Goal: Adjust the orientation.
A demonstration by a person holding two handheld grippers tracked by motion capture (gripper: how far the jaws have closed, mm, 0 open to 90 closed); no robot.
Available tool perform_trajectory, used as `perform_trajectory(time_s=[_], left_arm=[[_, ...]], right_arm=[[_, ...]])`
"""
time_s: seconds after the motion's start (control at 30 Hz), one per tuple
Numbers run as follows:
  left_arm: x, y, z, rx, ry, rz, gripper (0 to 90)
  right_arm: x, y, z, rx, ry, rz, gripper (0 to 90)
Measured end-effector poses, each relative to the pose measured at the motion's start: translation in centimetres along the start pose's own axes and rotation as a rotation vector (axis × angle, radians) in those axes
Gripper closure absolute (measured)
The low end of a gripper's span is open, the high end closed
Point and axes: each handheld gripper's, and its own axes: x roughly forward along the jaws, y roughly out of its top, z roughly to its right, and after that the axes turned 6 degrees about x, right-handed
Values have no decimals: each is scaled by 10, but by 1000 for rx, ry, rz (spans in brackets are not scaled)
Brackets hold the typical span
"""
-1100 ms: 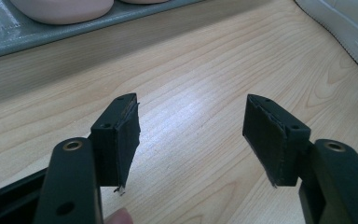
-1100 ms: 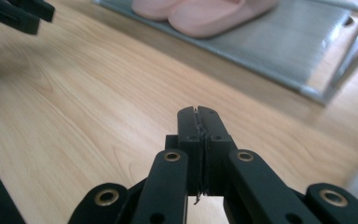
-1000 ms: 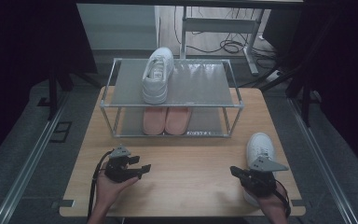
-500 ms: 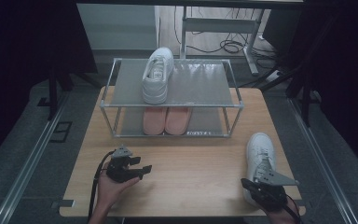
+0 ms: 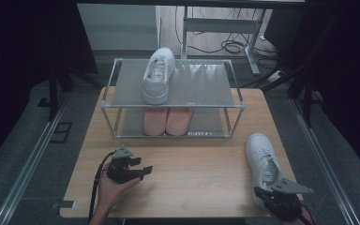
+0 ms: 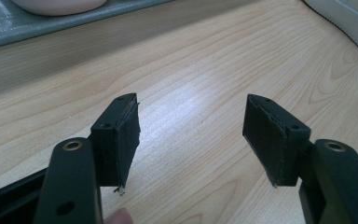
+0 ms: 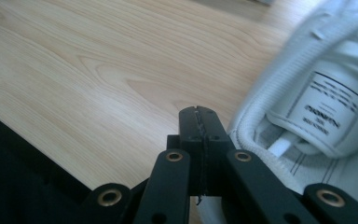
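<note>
Right claw withdrew toward sneaker heel.

Right gripper drawn back toward table's near edge, now at heel of white sneaker.

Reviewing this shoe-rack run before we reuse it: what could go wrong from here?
1. The right hand-held gripper is shut beside the white sneaker's heel collar, with nothing visibly between the jaws; lifting now would probably leave the shoe behind.
2. That sneaker lies near the table's right edge, so a nudge might push it off.
3. The left hand-held gripper is open over bare wood, too far to steady it.
</note>
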Motion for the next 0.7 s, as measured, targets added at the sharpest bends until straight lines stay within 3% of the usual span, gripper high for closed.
perform_trajectory(time_s=[0.07,0.17,0.47,0.7], left_arm=[[1,0,1,1,-1,-2,370],[1,0,1,1,-1,0,370],[0,0,0,0,0,2,370],[2,0,0,0,-1,-1,371]], right_arm=[[-4,-4,4,6,-24,3,900],[-10,-10,12,34,-15,16,900],[-21,-18,31,52,-75,26,900],[-25,-21,43,67,-89,38,900]])
